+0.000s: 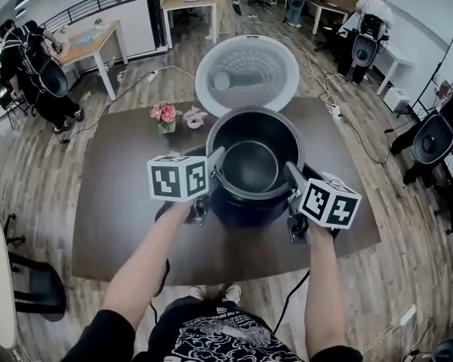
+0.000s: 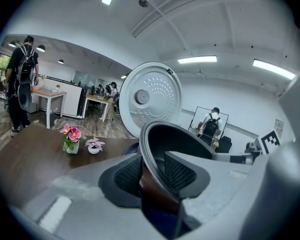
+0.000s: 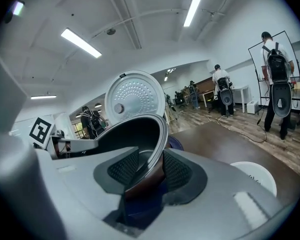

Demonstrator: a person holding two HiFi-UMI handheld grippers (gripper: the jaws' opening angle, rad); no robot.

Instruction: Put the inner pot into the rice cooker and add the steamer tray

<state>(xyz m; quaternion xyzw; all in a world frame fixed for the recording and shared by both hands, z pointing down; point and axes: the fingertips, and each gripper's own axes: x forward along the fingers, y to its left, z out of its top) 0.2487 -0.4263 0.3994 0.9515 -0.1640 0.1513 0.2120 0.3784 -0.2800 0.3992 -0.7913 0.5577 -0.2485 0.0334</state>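
You stand at a dark brown table point(image 1: 121, 202) on a wood-plank floor, with the dark blue rice cooker point(image 1: 245, 208) near its middle, lid raised on the far side. To the cooker's left, toward the far edge, a small pot of pink flowers point(image 1: 164, 115) sits just beside a little white pot point(image 1: 194, 118) with a pale plant. In the right gripper view, a white round piece point(image 3: 255, 176) lies flat on the table to the cooker's right.

Open-plan office used as a recording lab.
Pale desks point(image 1: 90, 45) stand at the upper left and top of the head view on a wood-plank floor point(image 1: 38, 172). People wearing backpack rigs point(image 1: 32, 62) stand around them, and strip lights point(image 2: 197, 60) line the ceiling.
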